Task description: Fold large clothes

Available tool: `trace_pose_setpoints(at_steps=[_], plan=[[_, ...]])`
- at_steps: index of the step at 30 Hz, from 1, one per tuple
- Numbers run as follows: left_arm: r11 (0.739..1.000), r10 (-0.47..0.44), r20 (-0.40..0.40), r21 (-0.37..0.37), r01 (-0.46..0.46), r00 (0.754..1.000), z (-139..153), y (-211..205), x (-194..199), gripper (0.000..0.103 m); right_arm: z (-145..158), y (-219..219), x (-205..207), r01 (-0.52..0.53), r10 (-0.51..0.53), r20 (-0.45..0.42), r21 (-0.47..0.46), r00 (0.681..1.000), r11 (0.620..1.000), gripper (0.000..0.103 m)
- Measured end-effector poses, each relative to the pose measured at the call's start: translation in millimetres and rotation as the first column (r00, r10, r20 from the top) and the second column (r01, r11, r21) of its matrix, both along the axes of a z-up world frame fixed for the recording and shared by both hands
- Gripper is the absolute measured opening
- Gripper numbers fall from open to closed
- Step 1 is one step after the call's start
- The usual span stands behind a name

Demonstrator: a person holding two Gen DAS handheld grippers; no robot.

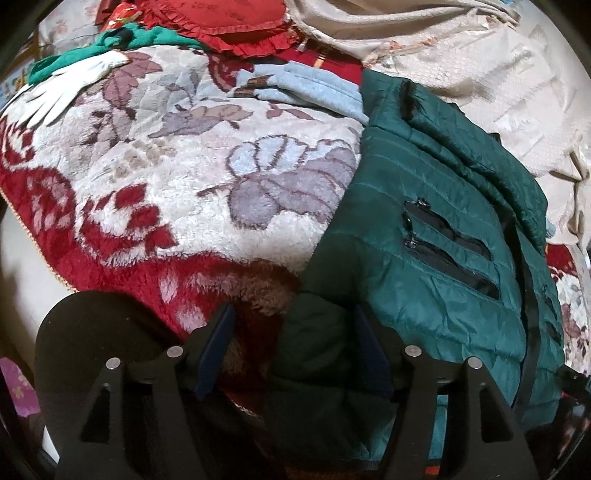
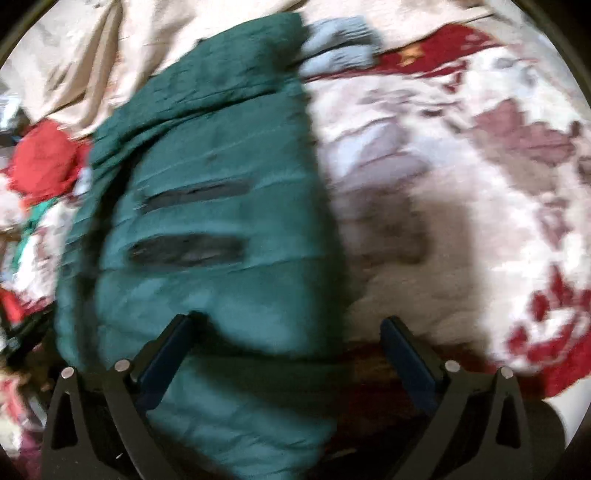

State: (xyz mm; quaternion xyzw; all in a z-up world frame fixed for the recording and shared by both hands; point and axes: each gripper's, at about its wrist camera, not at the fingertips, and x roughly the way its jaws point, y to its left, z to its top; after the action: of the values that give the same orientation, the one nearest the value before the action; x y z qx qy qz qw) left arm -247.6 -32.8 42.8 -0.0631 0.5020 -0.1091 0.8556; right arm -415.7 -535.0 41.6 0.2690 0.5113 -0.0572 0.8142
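A dark green quilted puffer jacket lies partly folded on a red and white floral fleece blanket, with two black zip pockets showing. My left gripper is open at the jacket's near corner; green fabric lies between its fingers, against the right one. In the blurred right wrist view the same jacket fills the left and middle. My right gripper is open over the jacket's near edge, which runs between its fingers. The floral blanket lies to the right.
A light blue garment lies beyond the jacket. A white glove, a green garment and a red frilled cushion sit at the far left. A cream bedspread covers the right. A red item lies at the left.
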Motion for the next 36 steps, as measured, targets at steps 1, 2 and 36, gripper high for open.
trace_pose_setpoints(at_steps=[1, 2, 36], plan=[[1.000, -0.014, -0.002, -0.001, 0.014, 1.000, 0, 0, 0, 0.049, -2, 5, 1, -0.035, 0.035, 0.009, 0.060, 0.999, 0.998, 0.103], [1.000, -0.020, -0.002, -0.002, 0.020, 1.000, 0, -1, 0, 0.050, -4, 10, 2, -0.058, 0.057, 0.010, 0.071, 0.998, 0.996, 0.103], [0.987, -0.131, 0.031, 0.093, 0.128, 0.991, -3, -18, -14, 0.033, -1, 38, -3, -0.207, 0.207, 0.017, 0.017, 0.978, 0.978, 0.062]])
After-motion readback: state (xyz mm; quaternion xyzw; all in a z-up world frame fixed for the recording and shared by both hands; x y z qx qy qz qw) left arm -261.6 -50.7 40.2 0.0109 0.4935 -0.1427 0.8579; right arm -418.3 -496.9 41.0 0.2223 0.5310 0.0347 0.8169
